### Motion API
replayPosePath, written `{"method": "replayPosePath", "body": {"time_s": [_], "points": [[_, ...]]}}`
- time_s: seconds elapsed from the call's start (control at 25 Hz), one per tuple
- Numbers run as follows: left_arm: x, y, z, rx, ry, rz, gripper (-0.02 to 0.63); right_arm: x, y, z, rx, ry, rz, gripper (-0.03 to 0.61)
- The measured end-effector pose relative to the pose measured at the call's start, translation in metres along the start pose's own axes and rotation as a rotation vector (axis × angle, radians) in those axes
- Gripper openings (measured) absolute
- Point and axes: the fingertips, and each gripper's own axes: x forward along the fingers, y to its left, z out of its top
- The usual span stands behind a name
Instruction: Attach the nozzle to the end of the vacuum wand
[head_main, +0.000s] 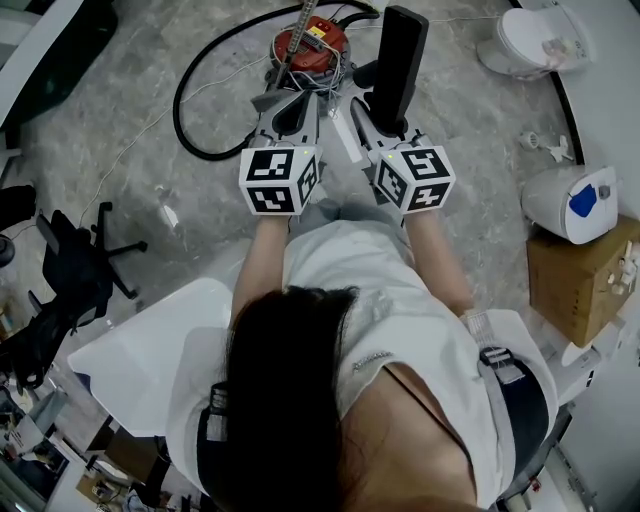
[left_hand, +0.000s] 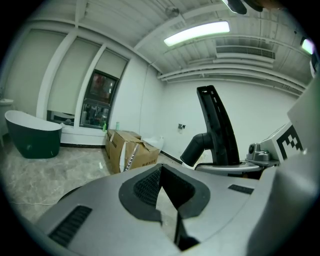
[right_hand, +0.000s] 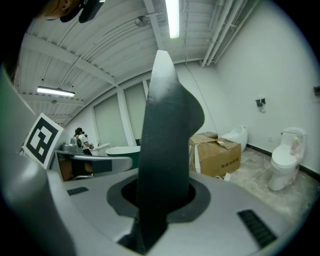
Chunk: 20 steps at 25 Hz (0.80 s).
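My right gripper is shut on a long, flat black nozzle, which stands up out of its jaws. The right gripper view shows the same nozzle rising tall from between the pads of my right gripper. Just to its left, my left gripper is shut with nothing in it. Its closed jaws fill the left gripper view, with the nozzle off to the right. The red vacuum canister and its black hose lie on the floor ahead, with a thin tube over the canister.
A toilet stands at the far right. A white appliance and a cardboard box sit to the right. A black office chair is on the left, and a green bathtub is by the windows.
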Motion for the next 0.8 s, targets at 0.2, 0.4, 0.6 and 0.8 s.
{"method": "replayPosePath", "body": {"time_s": [0.2, 0.4, 0.6, 0.8], "points": [[0.004, 0.006, 0.001, 0.012, 0.014, 0.001, -0.002, 0.005, -0.004, -0.002, 0.022, 0.003, -0.018, 0.092], [0.003, 0.012, 0.001, 0.017, 0.027, 0.01, 0.0, 0.009, -0.006, -0.006, 0.043, 0.016, -0.019, 0.092], [0.009, 0.021, 0.006, 0.019, 0.027, 0.023, -0.002, 0.023, -0.009, -0.003, 0.04, 0.016, -0.002, 0.092], [0.029, 0.031, 0.015, 0.022, 0.027, 0.041, 0.0, 0.043, -0.02, 0.008, 0.031, 0.012, 0.014, 0.092]]}}
